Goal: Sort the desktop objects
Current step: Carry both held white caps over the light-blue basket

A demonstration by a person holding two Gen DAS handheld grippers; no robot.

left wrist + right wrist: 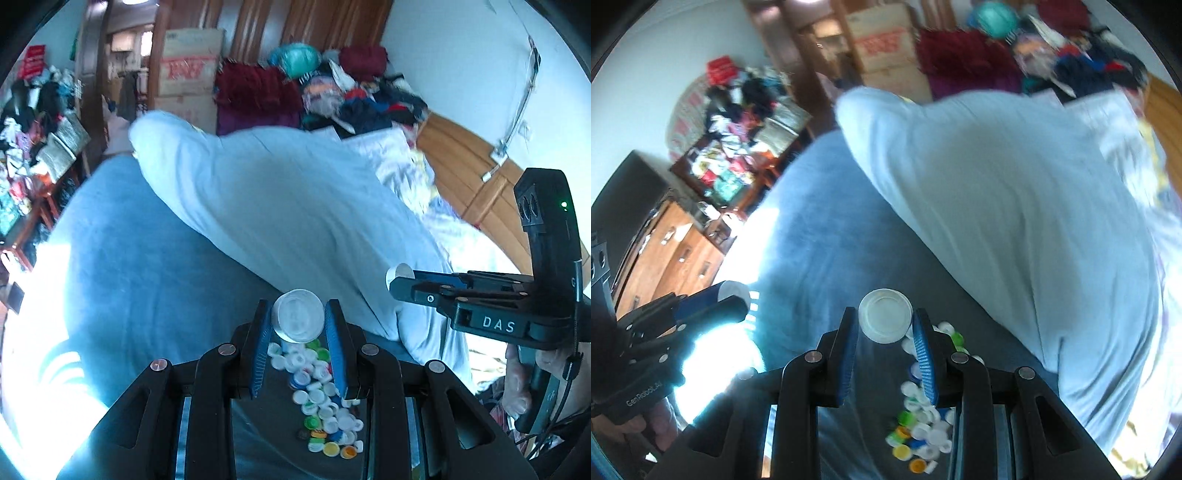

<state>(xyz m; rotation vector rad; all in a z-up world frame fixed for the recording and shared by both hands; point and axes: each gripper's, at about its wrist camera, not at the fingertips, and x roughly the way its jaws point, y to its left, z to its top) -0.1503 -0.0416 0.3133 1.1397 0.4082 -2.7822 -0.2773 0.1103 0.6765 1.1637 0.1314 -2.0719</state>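
Observation:
In the left wrist view my left gripper (298,309) is shut on a white bottle cap (297,321), gripped by its rim between the blue pads. Far below it, a pile of several loose caps (323,398), white, green, blue and yellow, lies on a dark surface. In the right wrist view my right gripper (884,316) is shut on another white cap (885,323) above the same cap pile (921,421). Each gripper also shows in the other's view, the right gripper (400,276) at the right and the left gripper (733,297) at the left. Both hang high over the pile.
A blue bed cover (122,258) and a bulky pale blue quilt (280,199) lie beyond the pile. A wooden headboard (476,173) stands at the right. At the left are a cluttered table (727,162) and wooden drawers (676,254). Cardboard boxes (188,66) and heaped clothes (354,92) are behind. A hand (517,384) holds the right gripper.

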